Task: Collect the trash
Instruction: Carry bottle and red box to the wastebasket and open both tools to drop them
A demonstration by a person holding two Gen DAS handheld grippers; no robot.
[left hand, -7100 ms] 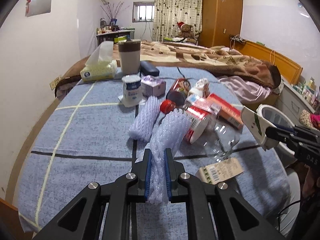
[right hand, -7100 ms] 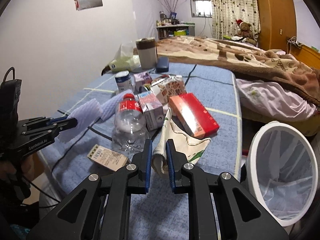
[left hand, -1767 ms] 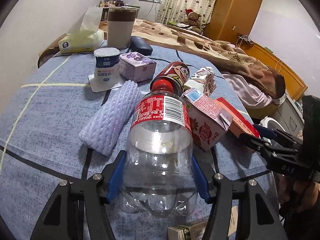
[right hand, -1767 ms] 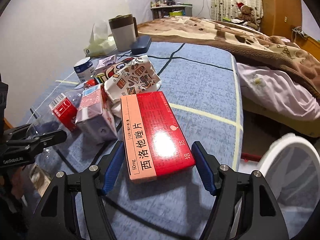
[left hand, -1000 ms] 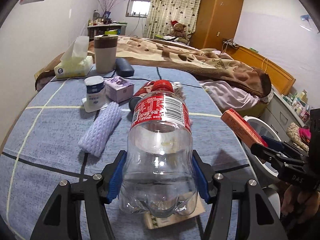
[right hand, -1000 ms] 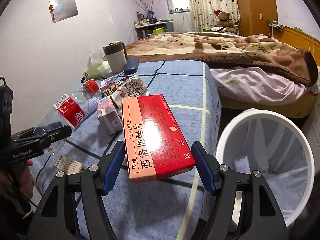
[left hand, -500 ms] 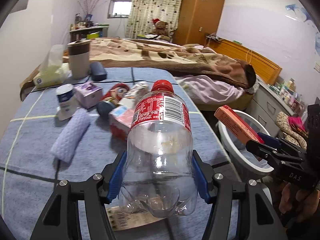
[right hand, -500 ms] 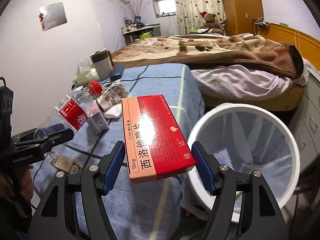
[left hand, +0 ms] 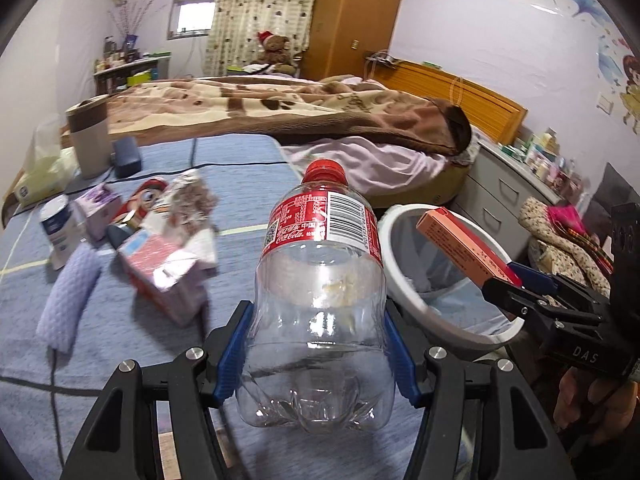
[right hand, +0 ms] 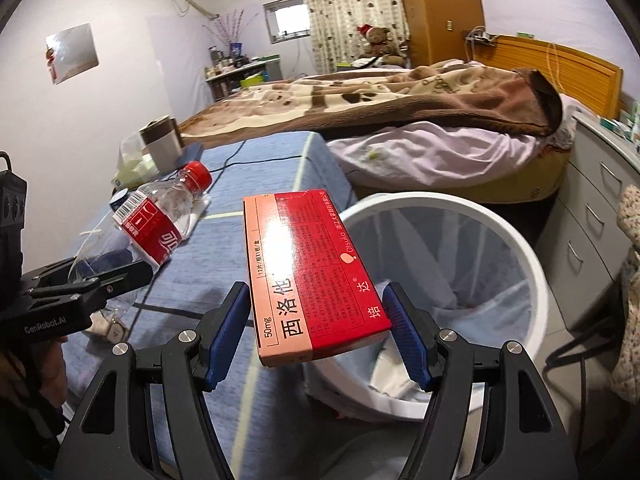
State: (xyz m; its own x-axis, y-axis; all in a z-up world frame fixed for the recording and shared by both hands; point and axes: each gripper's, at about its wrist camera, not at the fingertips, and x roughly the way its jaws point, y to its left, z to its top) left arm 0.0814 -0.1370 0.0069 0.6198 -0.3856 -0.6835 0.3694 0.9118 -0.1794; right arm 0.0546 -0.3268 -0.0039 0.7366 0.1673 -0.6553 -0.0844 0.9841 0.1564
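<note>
Blue-padded fingers (left hand: pixel 234 344) of the left gripper (left hand: pixel 316 356) are closed on the lower body of a clear plastic bottle with a red label and red cap (left hand: pixel 320 300), one pad pressing each side. It is held above the blue checked bed cover (left hand: pixel 240 184), cap pointing away from the camera.

On the cover, to the left of the bottle, lie a pale purple foam sleeve (left hand: pixel 68 300), a small white cup (left hand: pixel 60 224), a pink and red carton (left hand: pixel 164 276) and a crumpled printed wrapper (left hand: pixel 192 200). A beige and brown tumbler (left hand: pixel 90 136) stands further back, just beside a dark blue case (left hand: pixel 127 156).

To the right of the bottle, beside the bed, stands a white round bin with a clear liner (right hand: pixel 536 280).

Fingers of the right gripper (right hand: pixel 316 332) grip a flat red and salmon medicine box (right hand: pixel 312 272) by its two long sides. The box is in the air, partly over the near rim of the bin and partly over the edge of the bed cover. In the left wrist view the same box (left hand: pixel 460 244) is over the bin opening.
</note>
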